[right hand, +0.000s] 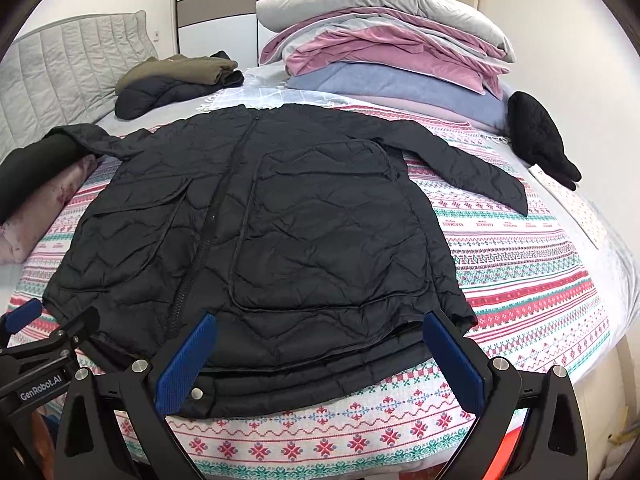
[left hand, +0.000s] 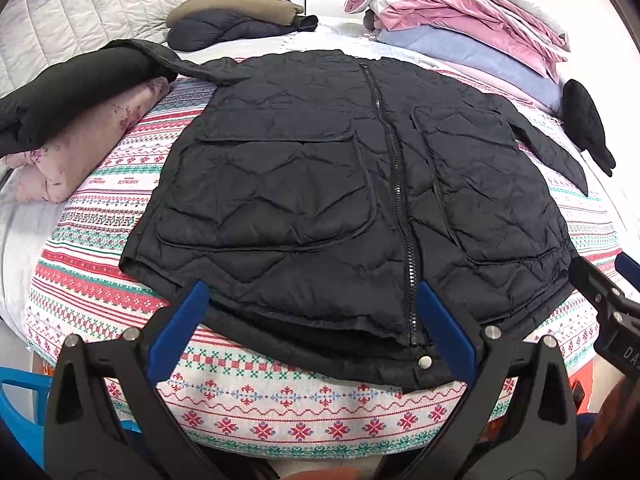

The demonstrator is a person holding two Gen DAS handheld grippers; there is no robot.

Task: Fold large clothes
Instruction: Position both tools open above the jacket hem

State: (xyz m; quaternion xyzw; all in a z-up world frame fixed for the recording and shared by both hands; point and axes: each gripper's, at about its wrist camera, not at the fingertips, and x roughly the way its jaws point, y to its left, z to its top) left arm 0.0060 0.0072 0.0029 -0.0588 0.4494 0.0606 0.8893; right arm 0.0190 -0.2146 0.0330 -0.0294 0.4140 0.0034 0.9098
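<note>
Bedroom light falls on a bed (right hand: 520, 248) covered with a patterned blanket in red, green and white. Folded bedding (right hand: 384, 44) is stacked at its far right corner, and a small pile of clothes (right hand: 176, 80) sits at the far left by the headboard. A black quilted jacket (left hand: 320, 184) lies spread front-up across the middle, zipped, hem at the near edge, collar toward the far edge. One sleeve reaches out to the left edge over a rolled bundle (left hand: 80, 128); the other angles toward the right edge.

Both tools hover at the hem, jaws wide and holding nothing: the left gripper (left hand: 312, 320) over the zipper end, the right gripper (right hand: 320, 344) over the right-hand pocket side.

Folding looks barely begun, the jacket laid out and smoothed. A sensible next move is to pinch each sleeve in turn and bring it across the chest, then fold the body in half.
</note>
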